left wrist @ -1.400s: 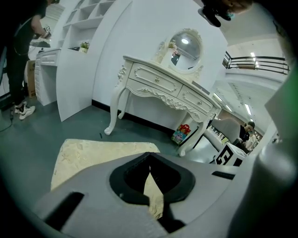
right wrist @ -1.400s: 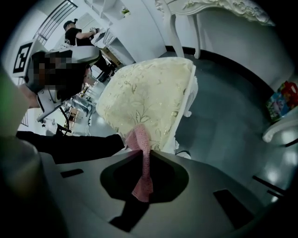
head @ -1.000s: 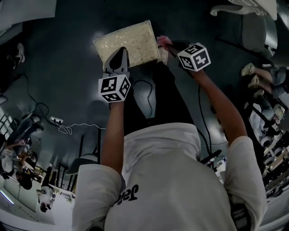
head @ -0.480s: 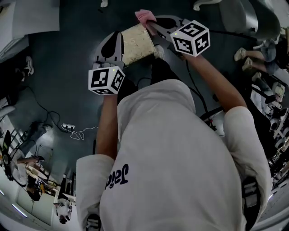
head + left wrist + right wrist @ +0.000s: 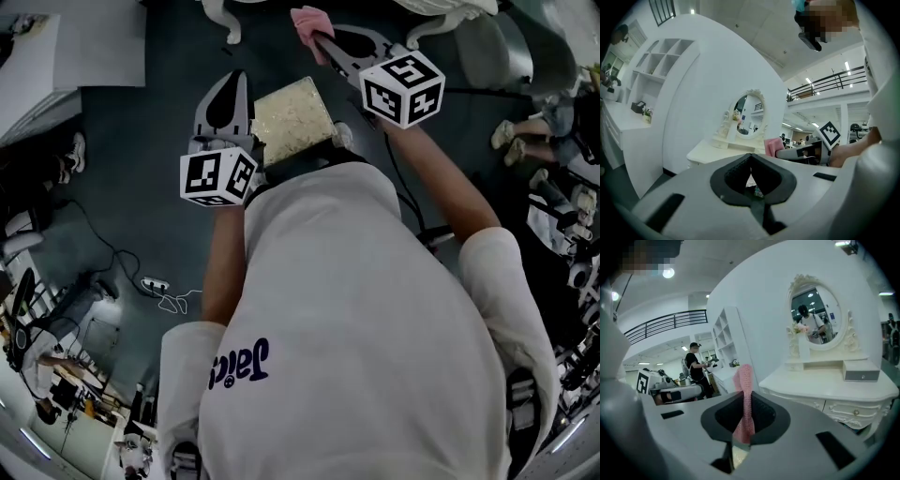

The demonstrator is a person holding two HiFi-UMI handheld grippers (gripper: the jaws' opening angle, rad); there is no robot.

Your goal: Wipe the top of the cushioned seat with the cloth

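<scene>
The right tool [image 5: 743, 425] is clamped on the pink knitted cloth [image 5: 742, 380], which it holds beyond the far edge of the cream brocade cushioned seat [image 5: 292, 114]. The left tool [image 5: 228, 89] has its jaws drawn together on nothing discernible and hovers beside the seat's left edge.

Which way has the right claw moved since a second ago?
Yes, upward: the right claw with the pink cloth left the seat cushion, now facing the dressing table.

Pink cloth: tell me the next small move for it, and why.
Probably bring the right hand-held gripper down and toward the person until the pink cloth lands on the cushioned seat. Its jaws are shut on the cloth, but the head view shows the cloth beyond the seat's far edge, so it cannot wipe there.
</scene>
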